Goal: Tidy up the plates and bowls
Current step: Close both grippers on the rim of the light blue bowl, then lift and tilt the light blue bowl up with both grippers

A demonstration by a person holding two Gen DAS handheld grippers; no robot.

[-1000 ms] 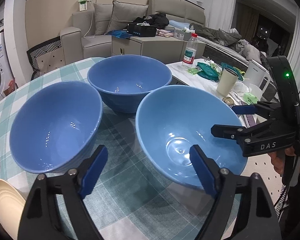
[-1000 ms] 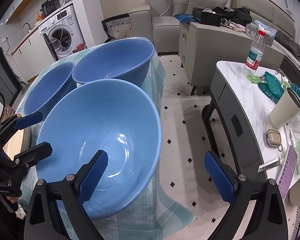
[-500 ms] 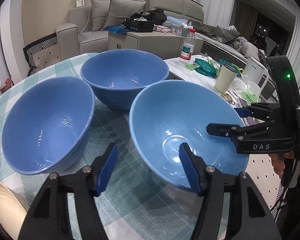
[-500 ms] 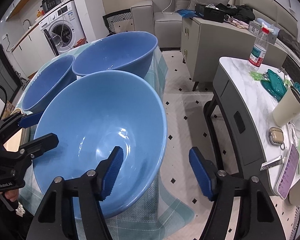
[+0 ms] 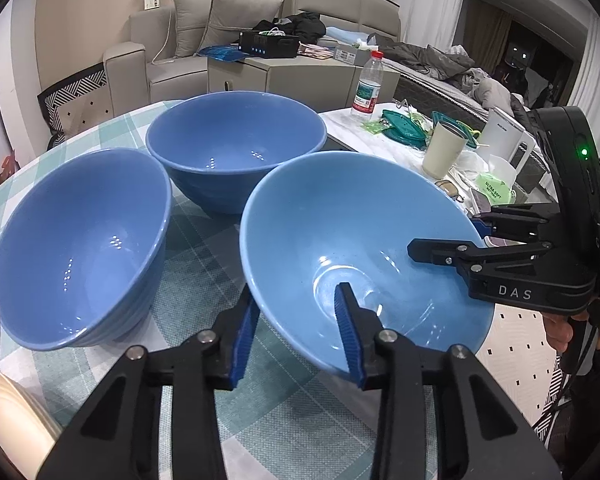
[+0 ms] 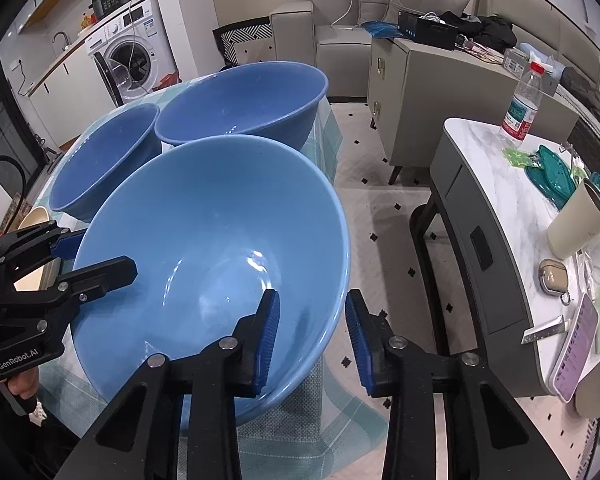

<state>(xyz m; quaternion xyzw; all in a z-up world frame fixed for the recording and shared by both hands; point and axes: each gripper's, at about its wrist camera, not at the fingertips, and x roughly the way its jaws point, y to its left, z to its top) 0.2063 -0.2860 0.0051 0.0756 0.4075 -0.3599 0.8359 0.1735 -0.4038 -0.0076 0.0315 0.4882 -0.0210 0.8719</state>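
Step in hand, as I read it: two-handed pickup of the light blue bowl (image 5: 364,256), nearest of three bowls on the checked tablecloth (image 5: 204,248), at the table edge toward the floor. Two darker blue bowls sit behind it: one at left (image 5: 80,248), one at rear (image 5: 236,152).

L gripper (image 5: 296,328): jaws have just been closing, bowl rim between them. One pad outside the wall, one inside. Pads narrowed and look at or near contact; I can't confirm full clamp from the wrist view.

R gripper (image 6: 312,332): same on the opposite rim. Jaws have just been closing, inner pad (image 6: 268,336) against the inside wall, outer pad looks short of the wall.

Next move, my judgement: finish both squeezes, then lift level w/ both hands together, and nest the bowl into a darker one. Uneven lift could tip it off the edge.
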